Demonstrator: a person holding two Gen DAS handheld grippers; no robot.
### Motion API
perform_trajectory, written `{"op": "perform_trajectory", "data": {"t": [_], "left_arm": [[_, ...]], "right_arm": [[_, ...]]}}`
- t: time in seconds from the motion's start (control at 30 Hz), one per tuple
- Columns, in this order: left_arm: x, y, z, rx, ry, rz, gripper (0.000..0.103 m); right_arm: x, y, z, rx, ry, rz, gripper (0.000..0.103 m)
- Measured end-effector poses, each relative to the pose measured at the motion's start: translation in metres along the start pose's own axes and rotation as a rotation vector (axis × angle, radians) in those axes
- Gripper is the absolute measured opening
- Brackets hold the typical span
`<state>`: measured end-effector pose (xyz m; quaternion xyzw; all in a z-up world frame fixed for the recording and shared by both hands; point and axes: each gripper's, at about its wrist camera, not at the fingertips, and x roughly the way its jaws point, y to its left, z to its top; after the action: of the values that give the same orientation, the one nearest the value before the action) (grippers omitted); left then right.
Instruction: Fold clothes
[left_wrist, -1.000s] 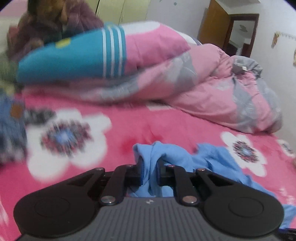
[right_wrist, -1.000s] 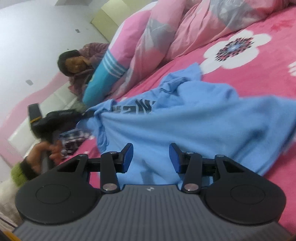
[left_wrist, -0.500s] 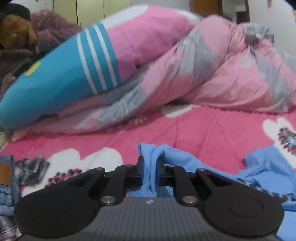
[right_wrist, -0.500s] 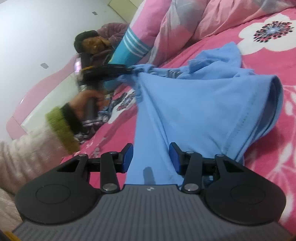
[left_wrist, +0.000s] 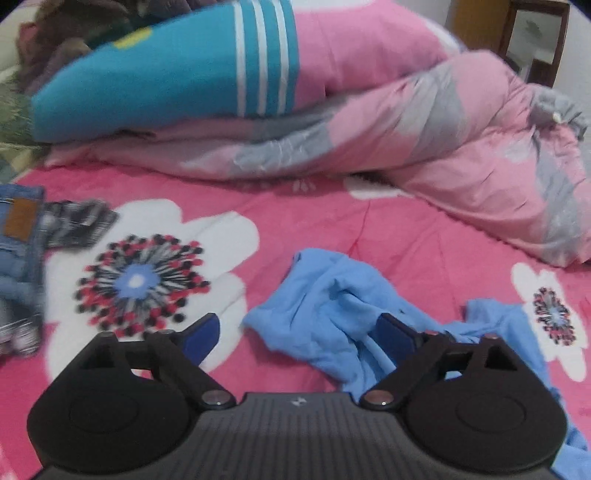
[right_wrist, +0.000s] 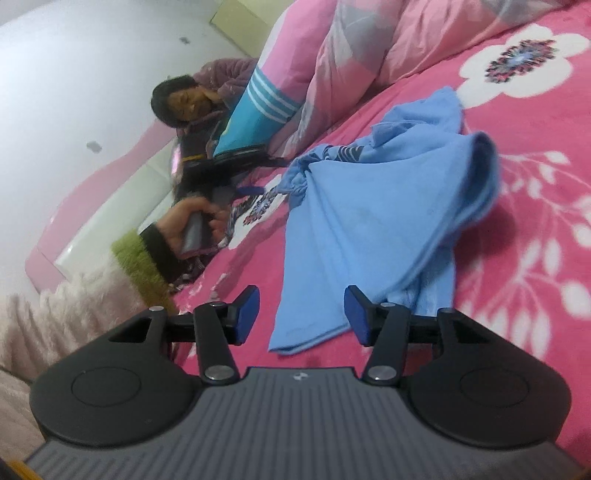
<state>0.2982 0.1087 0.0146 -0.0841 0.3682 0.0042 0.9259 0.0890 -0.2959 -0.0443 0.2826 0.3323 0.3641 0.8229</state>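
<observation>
- The left gripper (left_wrist: 299, 332) had its jaws spread wide, holding nothing; the bunched end of the blue shirt (left_wrist: 332, 310) lay on the bed between and just beyond them, its cloth touching the right-hand pad.
- The right gripper (right_wrist: 301, 314) was likewise spread and empty, with the shirt's (right_wrist: 369, 229) near hem lying in the gap between its pads.
- Ahead of the right jaws the shirt ran away across the bed to a twisted knot of cloth, a sleeve opening puffed up on the right.
- Beyond that knot, up and to the left, the left gripper (right_wrist: 255, 162) showed in the person's hand (right_wrist: 192, 221), a green cuff at the wrist.
- Under everything was a pink bedsheet (left_wrist: 369, 229) with large white flowers.
- Left of the left jaws lay jeans (left_wrist: 18, 236) and a dark patterned cloth (left_wrist: 77, 223).
- Farther ahead a pink-and-grey quilt (left_wrist: 461, 147) was heaped, with a teal-and-pink striped pillow (left_wrist: 207, 66) on it.
- Past the pillow in the right view a person (right_wrist: 184, 101) lay by the pink headboard (right_wrist: 92, 184) and white wall (right_wrist: 74, 55); a wooden door frame (left_wrist: 532, 37) stood at far right of the left view.
- Half a second earlier the left jaws had been clamped on the shirt's end and held it taut off the bed; now they had let go and the cloth had dropped. The right jaws had widened a little.
</observation>
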Motion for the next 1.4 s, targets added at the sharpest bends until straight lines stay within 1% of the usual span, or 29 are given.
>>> {"op": "perform_trajectory", "data": {"t": [0.07, 0.1, 0.17, 0.23, 0.3, 0.37, 0.47, 0.5, 0.53, 0.6, 0.67, 0.77, 0.83, 0.9, 1.07, 1.1, 1.17, 1.23, 1.27, 1.3, 1.33, 1.37, 1.4], "left_arm": [[-0.026, -0.006, -0.009, 0.024, -0.036, -0.008, 0.094], [-0.039, -0.011, -0.016, 0.048, -0.047, -0.030, 0.094], [-0.064, -0.027, -0.035, 0.116, -0.047, -0.109, 0.094], [-0.087, -0.045, -0.062, 0.177, -0.015, -0.198, 0.094], [-0.105, -0.061, -0.094, 0.210, 0.019, -0.281, 0.094], [-0.118, -0.072, -0.125, 0.196, 0.051, -0.357, 0.094], [-0.122, -0.076, -0.160, 0.104, 0.094, -0.444, 0.090], [-0.121, -0.075, -0.169, 0.067, 0.108, -0.461, 0.085], [-0.119, -0.074, -0.177, 0.030, 0.122, -0.477, 0.076], [-0.116, -0.071, -0.189, -0.019, 0.136, -0.482, 0.072], [-0.115, -0.067, -0.199, -0.050, 0.135, -0.467, 0.072], [-0.111, -0.065, -0.215, -0.104, 0.138, -0.470, 0.072], [-0.114, -0.067, -0.225, -0.113, 0.089, -0.462, 0.074], [-0.116, -0.070, -0.231, -0.119, 0.057, -0.456, 0.075], [-0.115, -0.074, -0.233, -0.157, 0.028, -0.481, 0.074], [-0.114, -0.075, -0.234, -0.163, 0.022, -0.481, 0.073], [-0.112, -0.077, -0.236, -0.174, 0.009, -0.476, 0.066], [-0.109, -0.077, -0.237, -0.188, 0.002, -0.463, 0.046], [-0.108, -0.076, -0.237, -0.198, 0.001, -0.458, 0.039], [-0.107, -0.074, -0.237, -0.210, 0.005, -0.457, 0.025], [-0.107, -0.071, -0.238, -0.221, 0.011, -0.458, 0.014], [-0.106, -0.067, -0.238, -0.234, 0.016, -0.462, 0.011], [-0.108, -0.063, -0.239, -0.247, 0.015, -0.470, 0.010]], "right_arm": [[-0.011, -0.001, -0.003, 0.023, -0.014, -0.007, 0.051], [-0.016, -0.001, -0.005, 0.031, -0.021, -0.018, 0.051], [-0.025, -0.003, -0.007, 0.052, -0.034, -0.045, 0.052], [-0.033, -0.006, -0.010, 0.076, -0.047, -0.072, 0.053], [-0.040, -0.012, -0.012, 0.115, -0.057, -0.096, 0.053], [-0.046, -0.017, -0.016, 0.157, -0.066, -0.109, 0.053], [-0.045, -0.014, -0.019, 0.180, -0.056, -0.093, 0.053], [-0.043, -0.011, -0.020, 0.177, -0.047, -0.085, 0.053], [-0.041, -0.008, -0.021, 0.175, -0.038, -0.078, 0.053], [-0.036, -0.001, -0.022, 0.169, -0.021, -0.064, 0.053], [-0.032, 0.005, -0.024, 0.164, -0.003, -0.050, 0.053], [-0.027, 0.013, -0.026, 0.150, 0.014, -0.048, 0.053], [-0.024, 0.015, -0.027, 0.154, 0.022, -0.057, 0.053], [-0.022, 0.016, -0.028, 0.162, 0.028, -0.067, 0.053], [-0.024, 0.015, -0.030, 0.173, 0.026, -0.095, 0.053], [-0.024, 0.016, -0.031, 0.175, 0.026, -0.101, 0.052], [-0.025, 0.015, -0.032, 0.174, 0.025, -0.115, 0.052], [-0.026, 0.014, -0.033, 0.173, 0.026, -0.129, 0.053], [-0.026, 0.013, -0.033, 0.174, 0.027, -0.136, 0.053], [-0.025, 0.013, -0.034, 0.176, 0.028, -0.142, 0.053], [-0.025, 0.012, -0.034, 0.178, 0.030, -0.148, 0.053], [-0.024, 0.012, -0.035, 0.180, 0.031, -0.152, 0.053], [-0.024, 0.011, -0.035, 0.182, 0.033, -0.155, 0.053]]}}
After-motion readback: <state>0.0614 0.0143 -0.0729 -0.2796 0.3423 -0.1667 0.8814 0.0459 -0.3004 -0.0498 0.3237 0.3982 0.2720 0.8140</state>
